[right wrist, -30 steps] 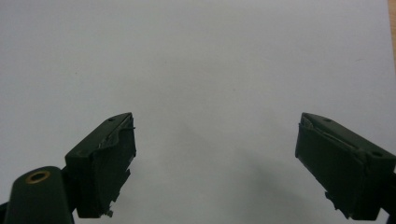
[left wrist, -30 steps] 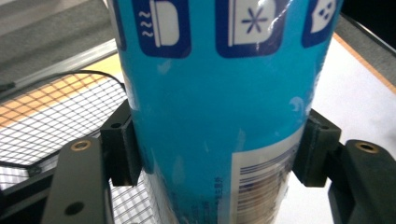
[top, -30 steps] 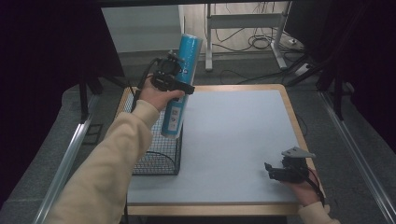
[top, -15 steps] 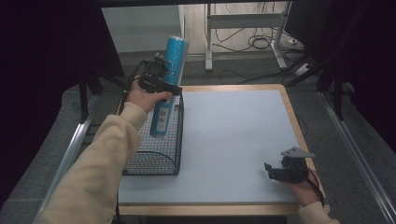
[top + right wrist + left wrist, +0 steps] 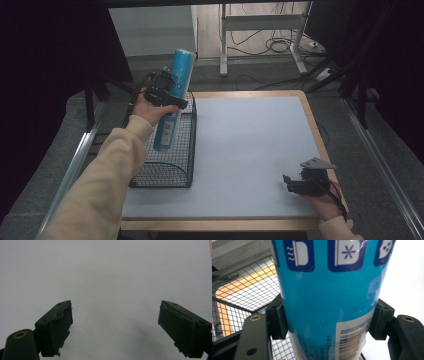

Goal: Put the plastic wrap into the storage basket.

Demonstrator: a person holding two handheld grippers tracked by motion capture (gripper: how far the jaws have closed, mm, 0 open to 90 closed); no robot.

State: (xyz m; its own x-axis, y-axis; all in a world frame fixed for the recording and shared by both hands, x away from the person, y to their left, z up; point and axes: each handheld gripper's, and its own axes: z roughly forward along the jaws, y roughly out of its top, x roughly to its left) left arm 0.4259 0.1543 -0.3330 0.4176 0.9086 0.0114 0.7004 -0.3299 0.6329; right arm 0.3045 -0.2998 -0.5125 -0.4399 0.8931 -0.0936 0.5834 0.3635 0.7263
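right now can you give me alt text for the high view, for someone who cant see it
The left claw is shut on a tall blue cylindrical tube, tilted, with its lower end inside a black wire mesh basket at the left edge of a pale grey table top. The right claw rests open near the table's front right corner.

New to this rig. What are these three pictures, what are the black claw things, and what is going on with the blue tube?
A person holds a two-jaw hand tool in each hand. The high view looks down on the table; the other two views come from cameras riding on the tools. The left gripper is clamped on a tall blue cylinder, held nearly upright with its lower end inside the black wire basket at the table's left edge. The right gripper rests open near the front right corner, nothing between its jaws.
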